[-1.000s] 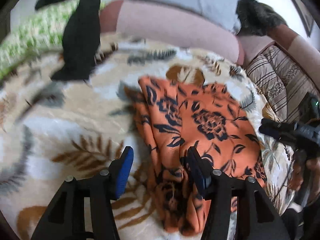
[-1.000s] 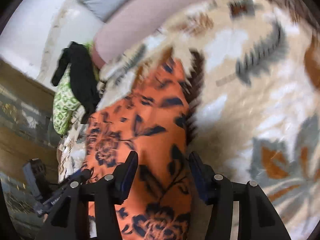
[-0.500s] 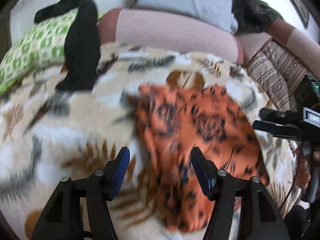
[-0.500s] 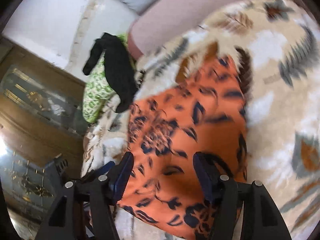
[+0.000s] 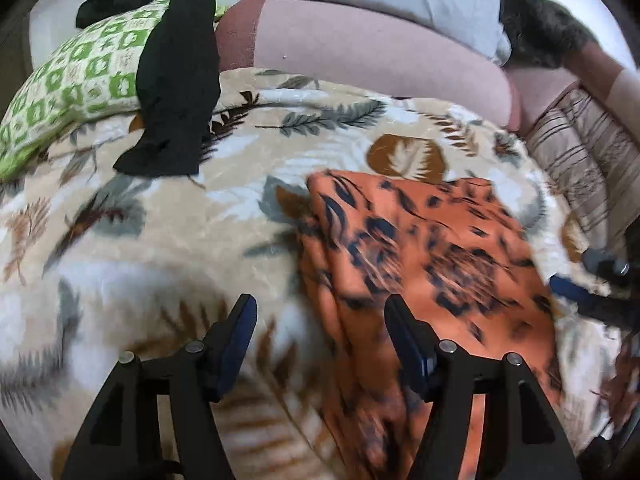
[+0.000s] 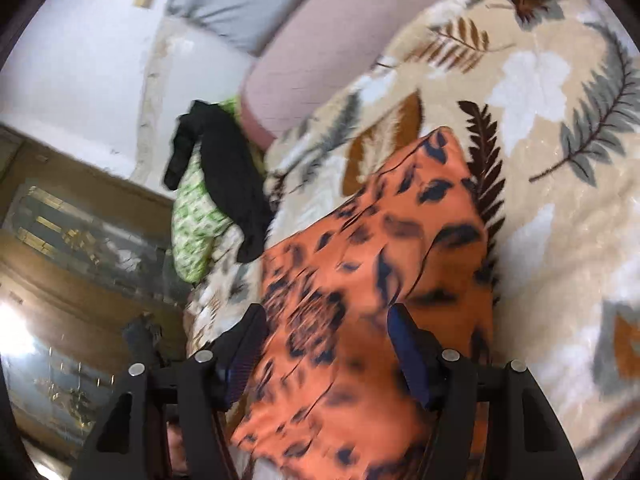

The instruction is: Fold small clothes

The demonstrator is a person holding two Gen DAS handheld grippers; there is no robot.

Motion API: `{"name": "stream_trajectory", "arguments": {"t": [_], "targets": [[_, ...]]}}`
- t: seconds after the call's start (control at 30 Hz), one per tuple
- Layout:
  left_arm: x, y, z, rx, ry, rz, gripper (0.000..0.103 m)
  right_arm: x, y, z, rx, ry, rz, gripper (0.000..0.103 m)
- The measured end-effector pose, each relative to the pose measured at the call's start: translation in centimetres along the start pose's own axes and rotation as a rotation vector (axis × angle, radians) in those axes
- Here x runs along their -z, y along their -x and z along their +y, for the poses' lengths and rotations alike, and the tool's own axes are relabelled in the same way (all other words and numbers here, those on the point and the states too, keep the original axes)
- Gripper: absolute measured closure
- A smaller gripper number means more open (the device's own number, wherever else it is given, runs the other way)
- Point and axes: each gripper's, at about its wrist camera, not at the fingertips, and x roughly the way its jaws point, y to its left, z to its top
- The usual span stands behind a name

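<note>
Left wrist view: the left tongs (image 5: 320,320) fill the bottom of the frame, jaws opening and pinching nothing. Their right finger hangs over the left edge of the folded orange cloth with dark blue flower print (image 5: 432,264), which lies right of centre on the beige plush blanket with a leaf pattern (image 5: 160,232). At the upper left a black garment (image 5: 176,76) drapes over a green-and-white patterned pillow (image 5: 76,68). A long pink bolster (image 5: 360,48) runs along the top. The right tongs (image 5: 580,292) show at the right edge, beside the cloth.

Right wrist view: the right tongs (image 6: 324,344) sit at the bottom, jaws opening, the orange cloth (image 6: 380,260) lying between and under the fingers, unpinched. The black garment (image 6: 228,168) and pillow (image 6: 192,220) sit left of centre, the blanket (image 6: 560,160) on the right.
</note>
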Motion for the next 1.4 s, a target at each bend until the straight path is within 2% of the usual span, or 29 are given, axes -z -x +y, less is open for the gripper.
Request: {"name": "stream_trajectory", "arguments": {"t": [0.07,0.13,0.2,0.23,0.27,0.33,0.47,0.53,0.67,0.73,0.77,0.9,1.07,1.23,1.4], "targets": [[1.2,0.3,-0.8,0.008,-0.019,0.013,0.033,1.7,0.4,-0.2,0.011,0.003,0.005,0.032],[1.9,-1.9,-1.2,-0.052,-0.04,0.073,0.033,2.8,-0.7,-1.7,0.049,-0.034,0.041,0.029],[2.1,-3.0,-0.5,-0.057,0.004,0.124,0.03,2.9,-0.9,-2.0,0.049,-0.048,0.031,0.029],[1.9,-1.7,-0.1,-0.036,0.059,0.114,0.03,2.9,-0.4,-1.3,0.059,-0.068,0.029,0.029],[1.7,-0.8,-0.1,-0.028,0.063,0.094,0.03,3.0,0.5,0.0,0.046,-0.054,0.019,0.028],[1.8,2.2,-0.8,-0.037,0.016,0.026,0.03,3.6,2.5,2.6,0.033,0.044,-0.021,0.028],[3.7,6.5,-2.2,-0.091,-0.019,-0.007,0.026,7.2,5.9,5.8,0.162,0.173,-0.096,0.027],[5.4,8.6,-3.0,-0.095,-0.005,-0.023,0.025,10.3,6.9,6.6,0.264,0.212,-0.116,0.021],[7.7,10.9,-4.3,-0.123,0.006,-0.03,0.025,14.9,7.6,7.5,0.456,0.319,-0.078,0.019],[8.7,12.1,-5.1,-0.142,0.0,-0.029,0.025,17.3,8.3,8.4,0.561,0.378,-0.08,0.011],[9.2,12.8,-5.3,-0.143,-0.005,-0.041,0.025,18.2,9.0,8.7,0.603,0.399,-0.089,0.003],[10.1,15.4,-6.2,-0.161,-0.008,-0.087,0.023,19.5,10.7,9.8,0.69,0.43,-0.135,0.001],[10.1,17.0,-6.6,-0.157,-0.002,-0.104,0.023,19.6,12.2,11.3,0.737,0.436,-0.167,0.001],[9.7,17.2,-7.3,-0.163,-0.009,-0.099,0.023,19.4,12.1,12.0,0.767,0.473,-0.153,0.001],[9.0,16.9,-8.2,-0.234,-0.046,-0.09,0.023,18.5,11.3,11.8,0.795,0.47,-0.13,0.001]]}}
